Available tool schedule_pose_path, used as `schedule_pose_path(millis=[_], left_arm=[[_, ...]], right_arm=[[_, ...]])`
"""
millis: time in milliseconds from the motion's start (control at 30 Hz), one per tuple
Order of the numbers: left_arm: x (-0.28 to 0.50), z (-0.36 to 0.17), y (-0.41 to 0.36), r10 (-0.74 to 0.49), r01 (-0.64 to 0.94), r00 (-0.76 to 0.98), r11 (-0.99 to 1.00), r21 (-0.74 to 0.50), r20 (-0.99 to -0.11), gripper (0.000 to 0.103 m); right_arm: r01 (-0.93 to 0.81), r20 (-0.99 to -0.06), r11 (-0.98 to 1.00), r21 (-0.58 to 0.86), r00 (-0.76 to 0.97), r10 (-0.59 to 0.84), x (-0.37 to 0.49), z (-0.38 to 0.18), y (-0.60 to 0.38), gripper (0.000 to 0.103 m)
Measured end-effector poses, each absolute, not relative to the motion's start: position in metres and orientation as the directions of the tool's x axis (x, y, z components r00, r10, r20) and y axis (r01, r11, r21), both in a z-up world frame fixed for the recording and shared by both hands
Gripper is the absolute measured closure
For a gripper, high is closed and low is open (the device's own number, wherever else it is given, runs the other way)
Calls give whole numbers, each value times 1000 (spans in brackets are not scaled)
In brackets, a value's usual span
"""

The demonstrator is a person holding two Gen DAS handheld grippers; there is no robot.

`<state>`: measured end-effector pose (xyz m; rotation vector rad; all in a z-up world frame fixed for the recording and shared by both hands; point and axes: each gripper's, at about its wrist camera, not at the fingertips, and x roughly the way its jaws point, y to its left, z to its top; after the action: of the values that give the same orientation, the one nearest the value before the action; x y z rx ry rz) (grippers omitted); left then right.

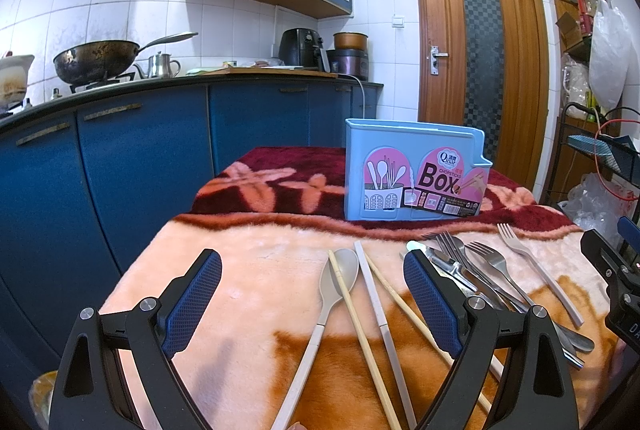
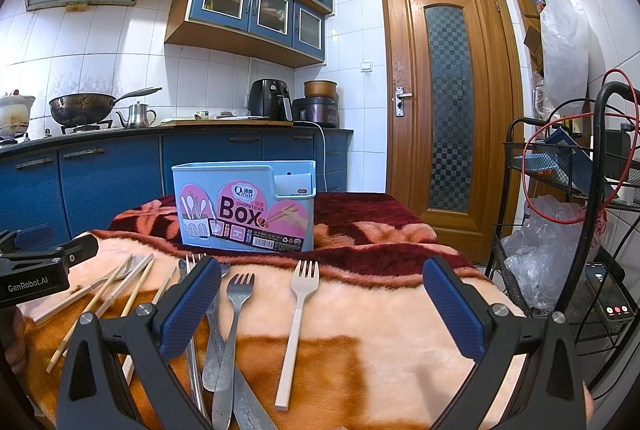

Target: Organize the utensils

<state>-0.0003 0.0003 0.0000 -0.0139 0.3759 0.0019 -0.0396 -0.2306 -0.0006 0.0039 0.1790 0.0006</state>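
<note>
A light blue chopsticks box (image 1: 416, 171) stands upright on the blanket-covered table; it also shows in the right wrist view (image 2: 245, 205). In front of it lie a beige spoon (image 1: 336, 286), chopsticks (image 1: 360, 330), several metal forks (image 1: 476, 270) and a beige plastic fork (image 1: 536, 270). My left gripper (image 1: 312, 270) is open and empty above the spoon and chopsticks. My right gripper (image 2: 320, 282) is open and empty, with the beige fork (image 2: 298, 318) between its fingers and the metal forks (image 2: 232, 314) by its left finger.
The table is covered by a pink, orange and dark red plush blanket (image 2: 380, 310). Blue kitchen cabinets (image 1: 140, 157) stand behind on the left. A wire rack (image 2: 568, 230) with bags and a phone stands right of the table. A wooden door (image 2: 448, 101) is behind.
</note>
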Motion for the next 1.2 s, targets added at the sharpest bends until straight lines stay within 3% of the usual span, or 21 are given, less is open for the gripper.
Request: schedule_pose_path(millis=[867, 1033, 1200], left_arm=[[2, 0, 3, -5, -5, 923, 1000, -25, -385, 10], [9, 0, 5, -6, -9, 904, 999, -33, -428, 10], [13, 4, 9, -38, 23, 878, 999, -37, -478, 10]], right_arm=[[-4, -190, 1000, 2, 982, 5, -37, -1, -229, 0], [-23, -227, 1000, 22, 974, 27, -31, 1, -235, 0], [-25, -325, 999, 23, 945, 31, -17, 6, -237, 0]])
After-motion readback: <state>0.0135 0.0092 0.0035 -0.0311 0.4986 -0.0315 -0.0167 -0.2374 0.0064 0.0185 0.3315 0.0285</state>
